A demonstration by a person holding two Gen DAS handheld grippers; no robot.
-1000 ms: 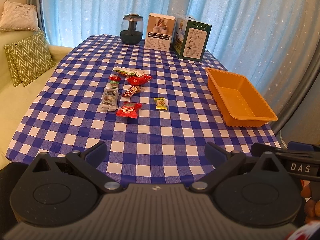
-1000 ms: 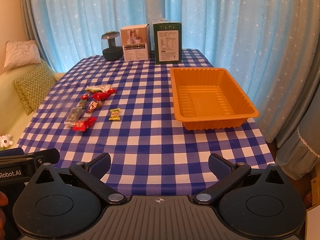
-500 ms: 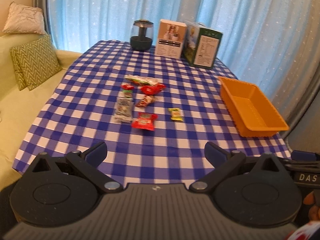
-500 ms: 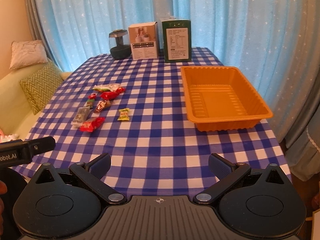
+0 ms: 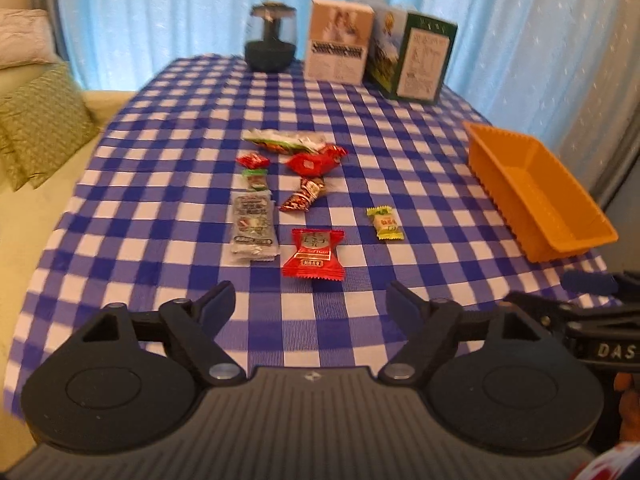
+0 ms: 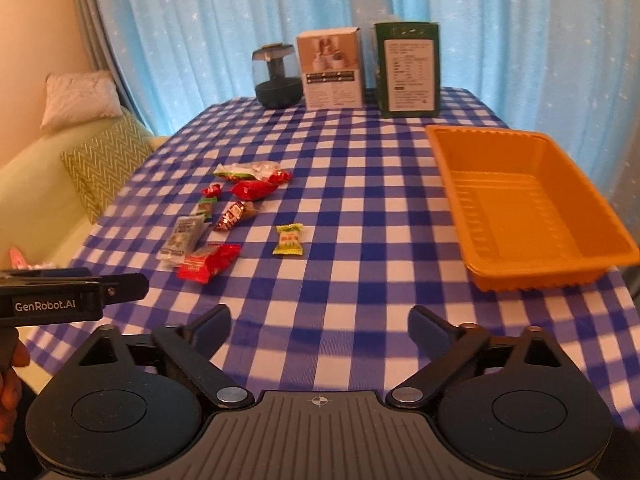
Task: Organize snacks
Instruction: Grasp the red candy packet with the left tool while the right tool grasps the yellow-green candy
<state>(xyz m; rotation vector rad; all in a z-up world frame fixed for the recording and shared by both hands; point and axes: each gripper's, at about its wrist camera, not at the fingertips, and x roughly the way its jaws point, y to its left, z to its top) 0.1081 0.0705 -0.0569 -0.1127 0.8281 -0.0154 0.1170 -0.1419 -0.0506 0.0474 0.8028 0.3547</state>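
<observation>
- On the blue-and-white checked tablecloth lies a loose cluster of wrapped snacks, left of centre, well apart from the orange tray at the right edge, which holds nothing.
- Nearest the left gripper is a red packet printed with Chinese characters and a line that seems to read "Red Date"; the smaller print is too blurred to make out.
- Just beside it on the left lies a grey sachet whose text cannot be read.
- A yellow-green candy sits alone to the right of the cluster, between it and the tray.
- Further back are a brown twist-wrapped sweet, a red wrapped sweet, a small red-and-green piece and a long green-and-white packet.
- The left gripper hangs above the near table edge, jaws spread wide with nothing between them; its side, seen from the right wrist, reads "GenRobot.AI".
- The right gripper is likewise wide open and holds nothing; its body, seen from the left wrist, shows the letters "DAS".
- At the far end stand a dark glass jar, a beige box and a green box with a white label panel, the print illegible.
</observation>
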